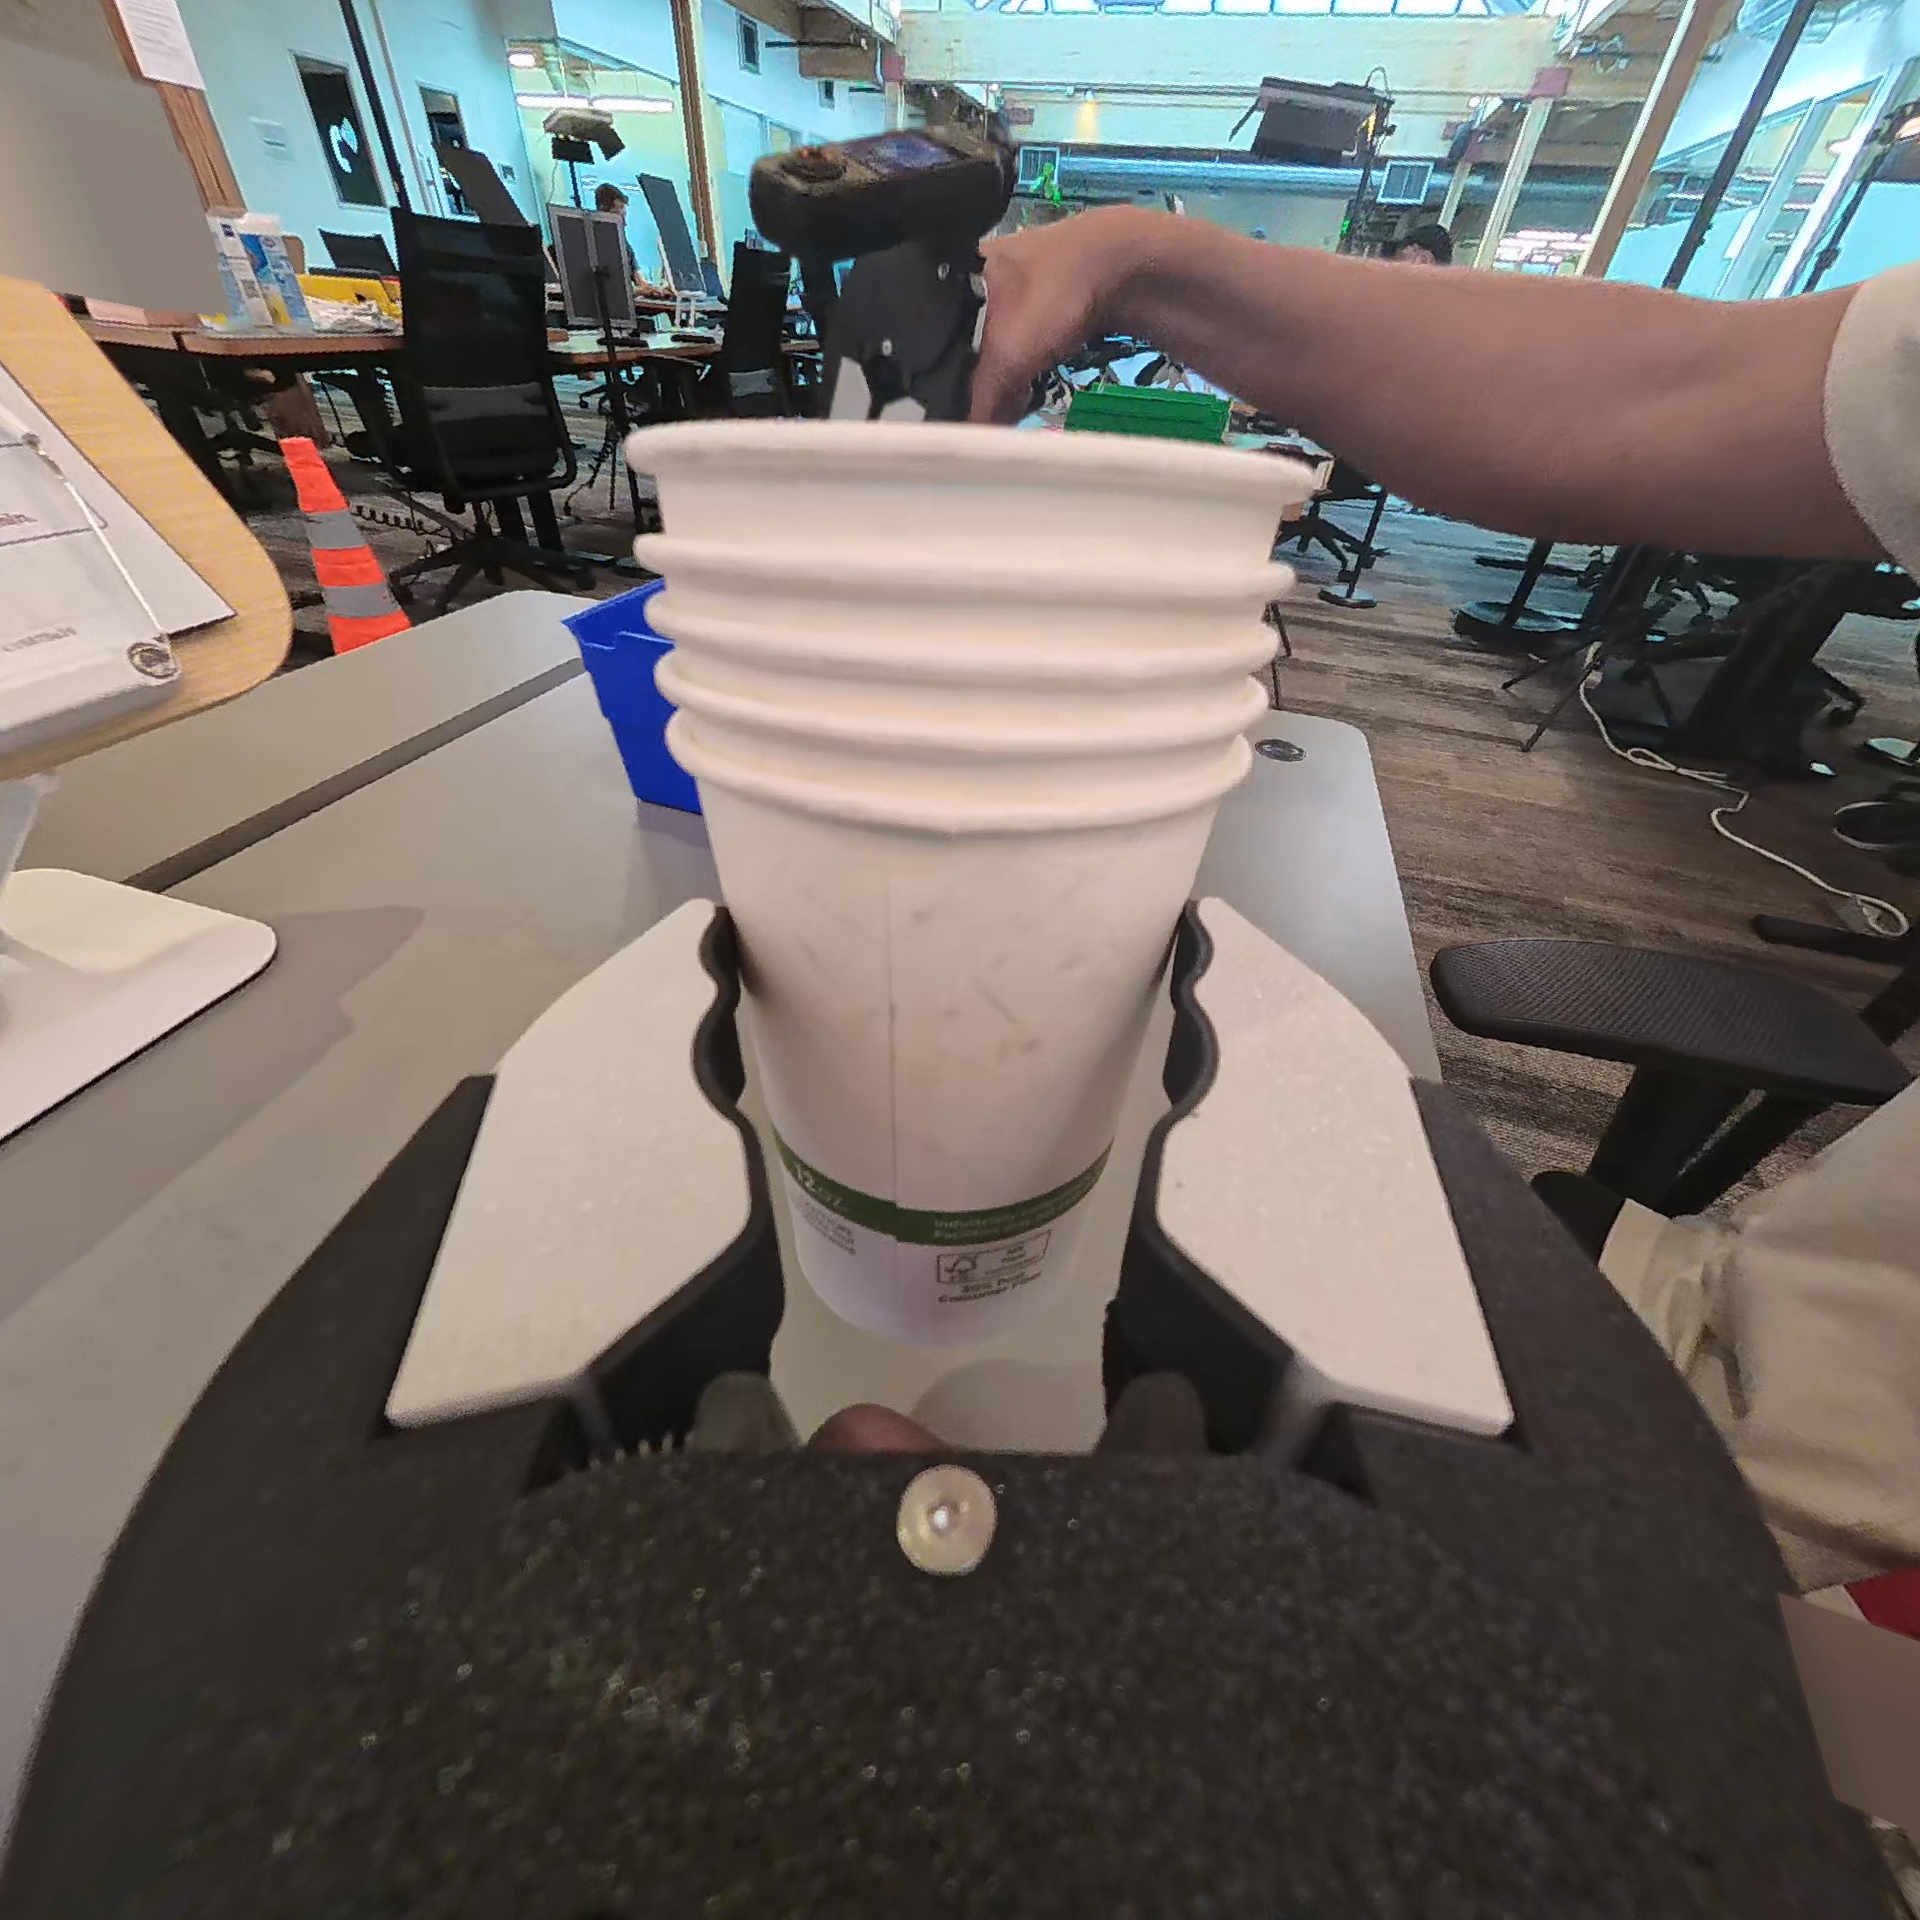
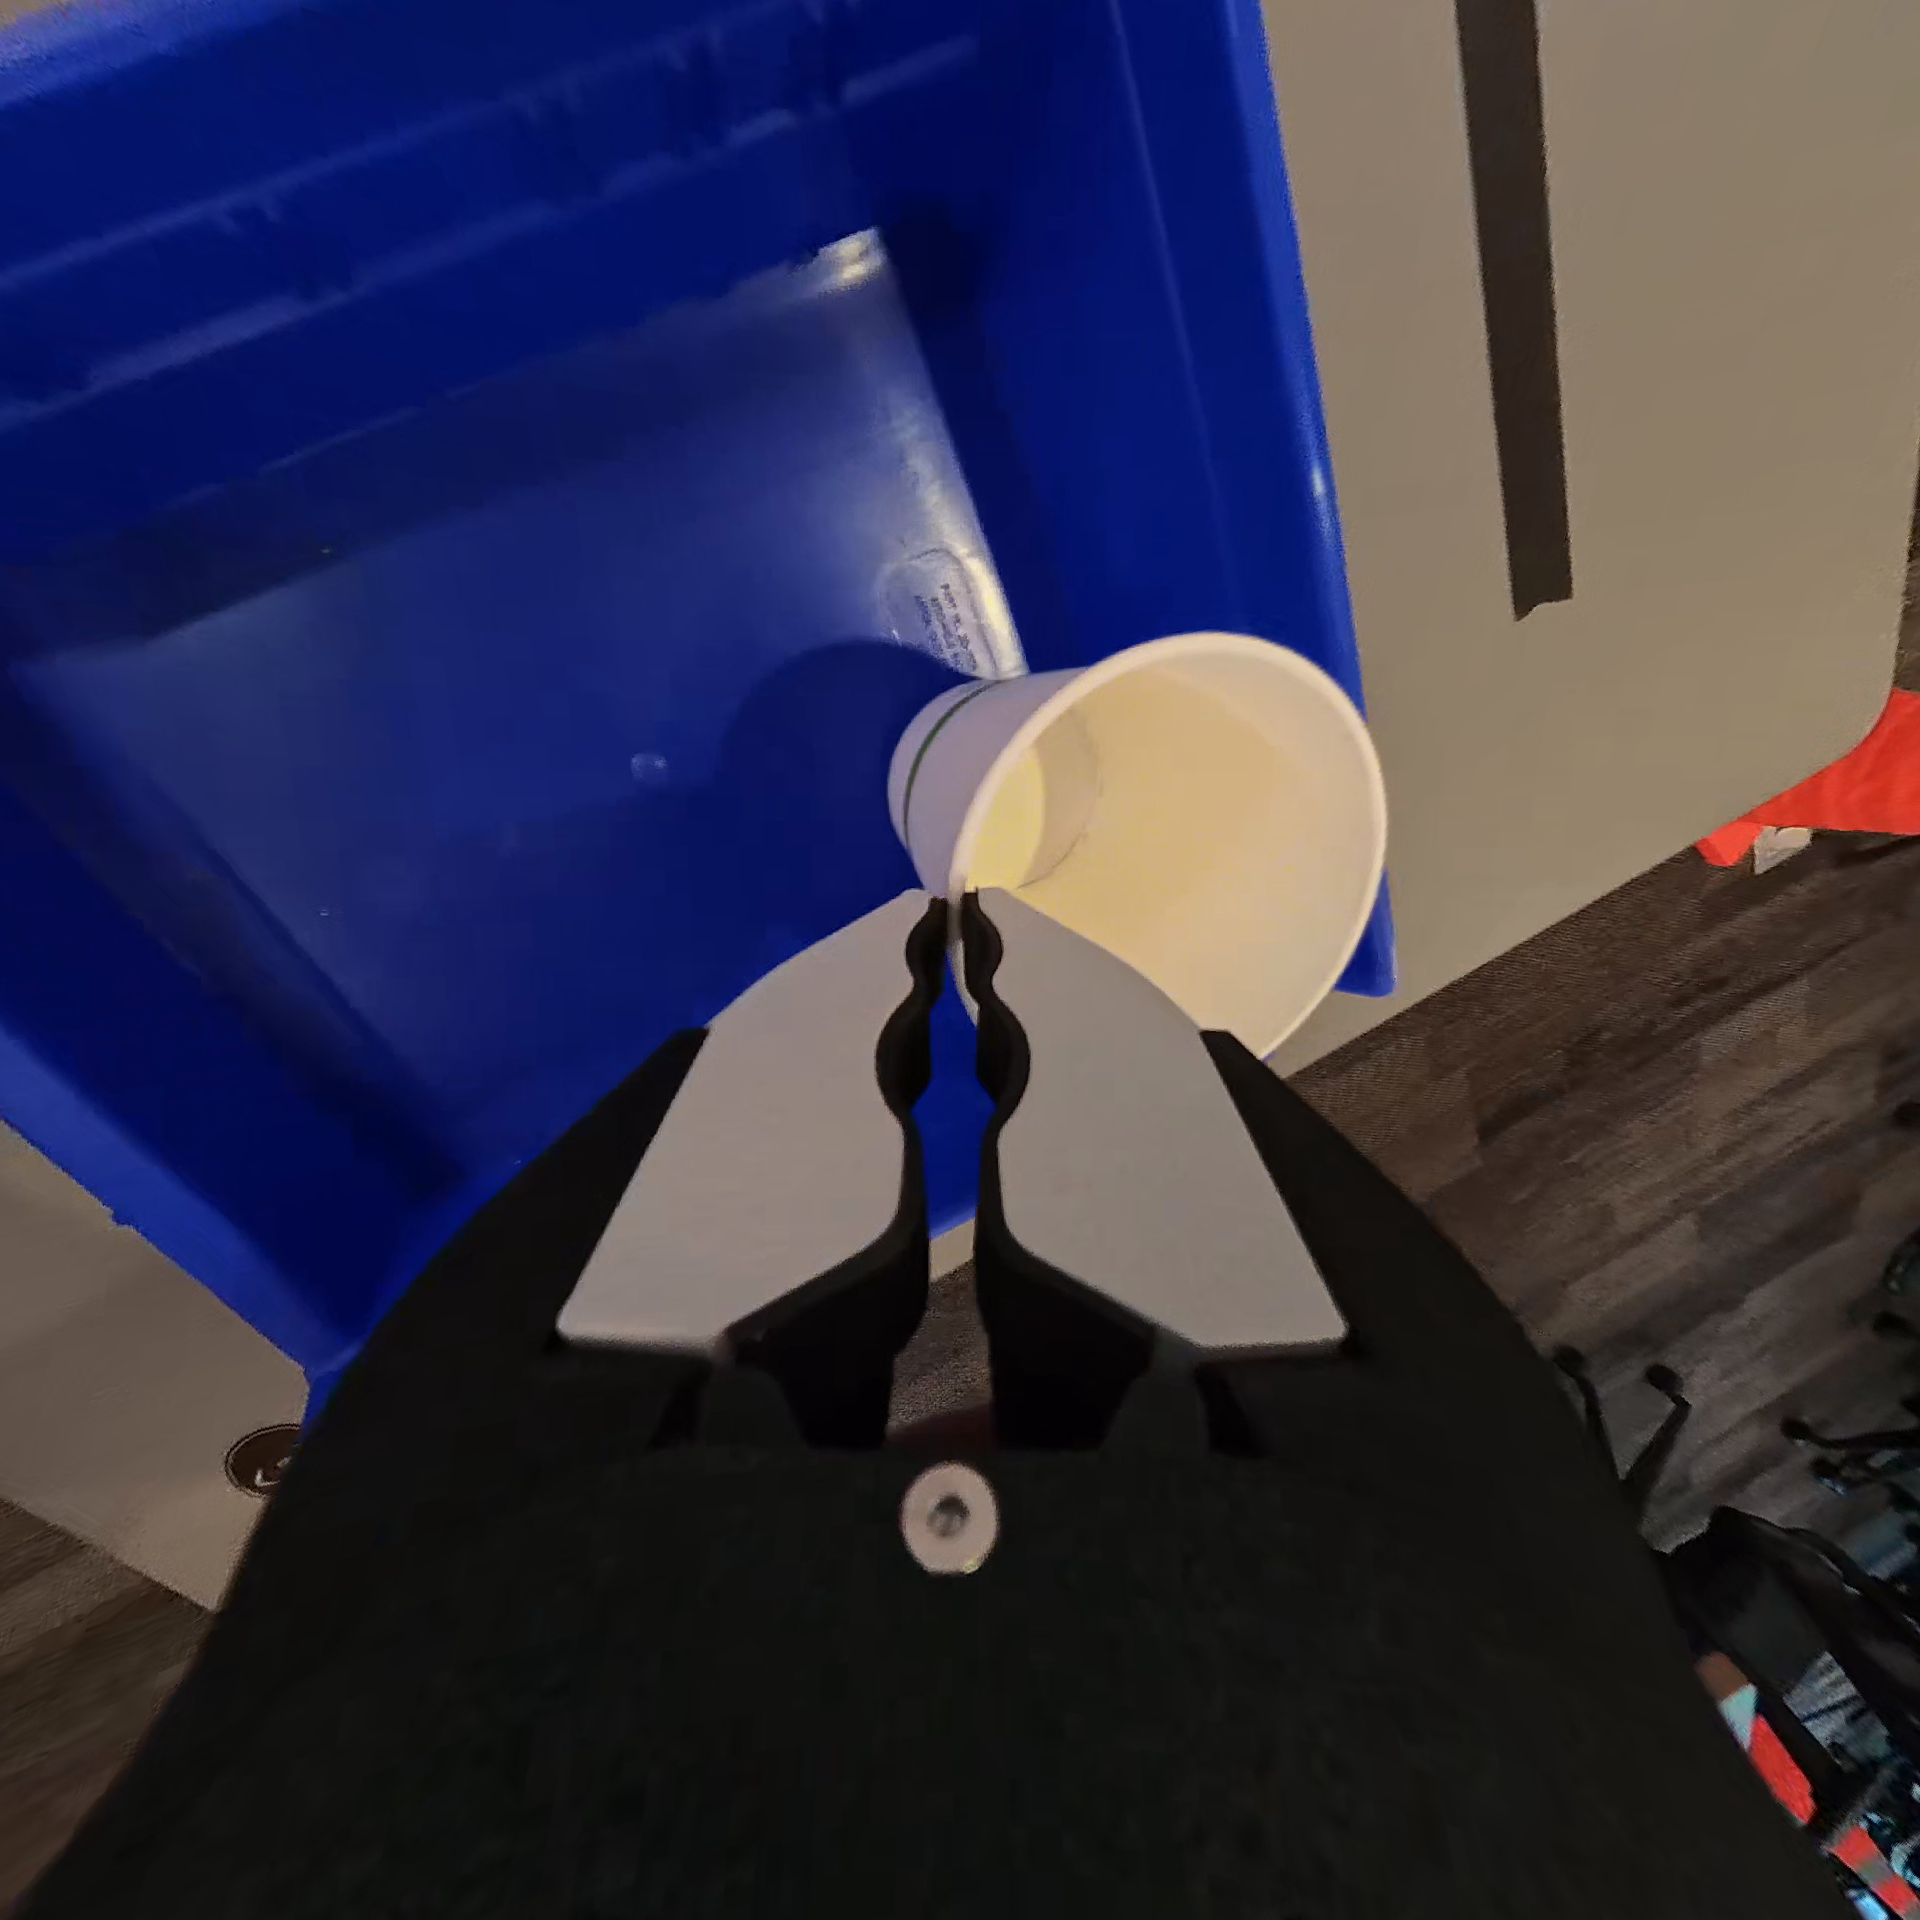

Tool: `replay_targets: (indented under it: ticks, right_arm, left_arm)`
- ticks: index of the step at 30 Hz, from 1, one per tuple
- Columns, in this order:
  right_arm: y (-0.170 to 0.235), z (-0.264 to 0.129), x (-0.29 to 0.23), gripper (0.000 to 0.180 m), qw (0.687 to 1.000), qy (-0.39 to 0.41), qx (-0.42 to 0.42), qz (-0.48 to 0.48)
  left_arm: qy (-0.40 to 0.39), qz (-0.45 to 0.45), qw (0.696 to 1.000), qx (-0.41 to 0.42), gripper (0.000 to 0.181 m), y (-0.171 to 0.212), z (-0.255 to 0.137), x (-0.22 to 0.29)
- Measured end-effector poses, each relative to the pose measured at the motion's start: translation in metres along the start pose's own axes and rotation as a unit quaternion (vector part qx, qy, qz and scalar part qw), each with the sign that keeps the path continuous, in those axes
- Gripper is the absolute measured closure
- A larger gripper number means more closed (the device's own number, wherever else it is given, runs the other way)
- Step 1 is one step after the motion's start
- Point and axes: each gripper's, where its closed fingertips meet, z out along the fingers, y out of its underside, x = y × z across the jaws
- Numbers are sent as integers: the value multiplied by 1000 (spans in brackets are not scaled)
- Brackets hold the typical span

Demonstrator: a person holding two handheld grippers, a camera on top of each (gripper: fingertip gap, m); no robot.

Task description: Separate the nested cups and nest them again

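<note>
In the left wrist view, my left gripper (image 1: 956, 940) is shut on a stack of several nested white paper cups (image 1: 961, 790), upright above the grey table (image 1: 416, 935). Its fingers press the lowest cup's sides. Behind the stack, the right gripper (image 1: 894, 343) is held by a hand. In the right wrist view, my right gripper (image 2: 954, 902) is shut on the rim of a single white paper cup (image 2: 1164, 821). The cup is tilted with its mouth toward the camera, over the right edge of a blue bin (image 2: 520, 623).
The blue bin (image 1: 634, 696) stands on the table behind the stack. A white stand base (image 1: 114, 977) and a wooden board lie at the left. An orange cone (image 1: 338, 551), office chairs and desks stand beyond the table. A black chair (image 1: 1662, 1029) is at the right.
</note>
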Motion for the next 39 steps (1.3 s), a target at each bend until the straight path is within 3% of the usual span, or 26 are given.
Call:
replay_targets:
  ticks: [5, 9, 12, 15, 20, 27, 39]
  right_arm:
    - [2, 5, -5, 171, 1000, -4, 0, -3]
    - [-39, -39, -9, 162, 998, 28, 35, -32]
    - [-122, -95, -71, 160, 983, -12, 139, -116]
    - [-191, -137, -168, 161, 943, -89, 212, -238]
    - [-243, -145, -267, 160, 896, -163, 214, -352]
    - [-259, -126, -294, 173, 890, -188, 180, -374]
    - [-253, -132, -290, 176, 893, -198, 172, -366]
  left_arm:
    - [3, -8, 1000, 3, 101, 2, 4, -4]
    - [4, -8, 1000, 2, 101, 4, 6, -6]
    - [4, -10, 1000, 5, 101, 4, 6, -7]
    - [1, -10, 1000, 8, 101, 3, 5, -8]
    - [-2, -9, 1000, 9, 101, 4, 1, -6]
    - [-4, -8, 1000, 5, 101, 6, 2, -8]
    - [-7, 2, 1000, 2, 101, 6, 3, -8]
